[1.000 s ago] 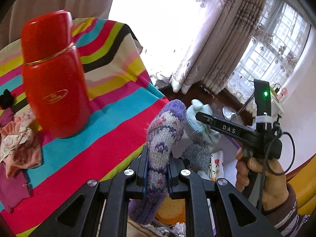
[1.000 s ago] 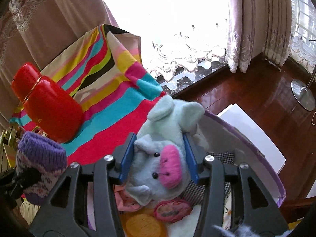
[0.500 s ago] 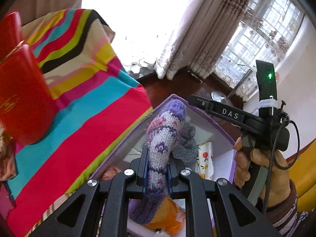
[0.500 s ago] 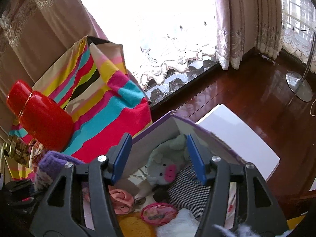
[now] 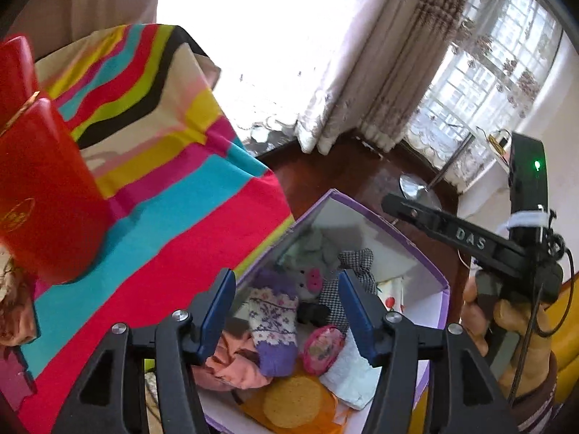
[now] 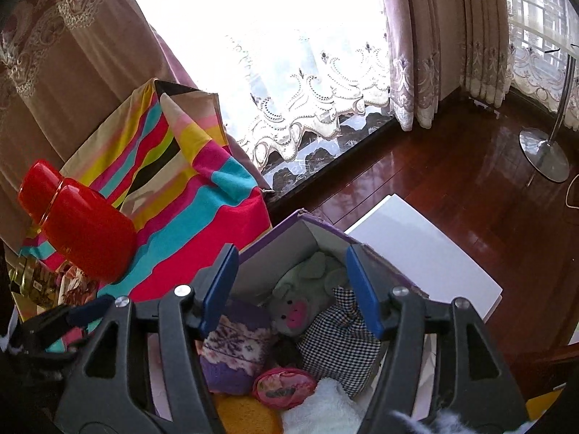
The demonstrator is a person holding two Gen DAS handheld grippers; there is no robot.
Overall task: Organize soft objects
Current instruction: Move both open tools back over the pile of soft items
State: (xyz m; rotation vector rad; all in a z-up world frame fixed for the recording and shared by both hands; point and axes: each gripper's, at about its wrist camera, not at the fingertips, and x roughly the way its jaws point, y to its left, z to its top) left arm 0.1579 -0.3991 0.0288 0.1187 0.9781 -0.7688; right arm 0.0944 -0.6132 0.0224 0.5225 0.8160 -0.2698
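A purple-and-white knitted sock (image 5: 275, 322) (image 6: 235, 340) lies in the purple-rimmed box (image 5: 427, 267) (image 6: 325, 228), beside a grey pig plush (image 5: 307, 271) (image 6: 300, 300). My left gripper (image 5: 286, 282) hovers over the box with its jaws opening; the sock lies below them, untouched by the pads. My right gripper (image 6: 292, 256) also hangs above the box, jaws opening and nothing between them. A checkered cloth toy (image 6: 340, 340), a pink pouch (image 6: 282, 387) and other soft pieces fill the box. A hand (image 5: 481, 307) holds the right gripper at the box's right.
A red flask (image 5: 47, 195) (image 6: 87, 231) stands on the striped cloth (image 5: 181, 217) (image 6: 188, 195) left of the box. A white board (image 6: 427, 249) lies on the dark wooden floor behind the box. A lamp base (image 6: 542, 152) and curtains stand farther back.
My left gripper let go of the sock, which dropped into the box, and its jaws spread. The pig plush left my right gripper and landed in the box. Both views shifted over the box.
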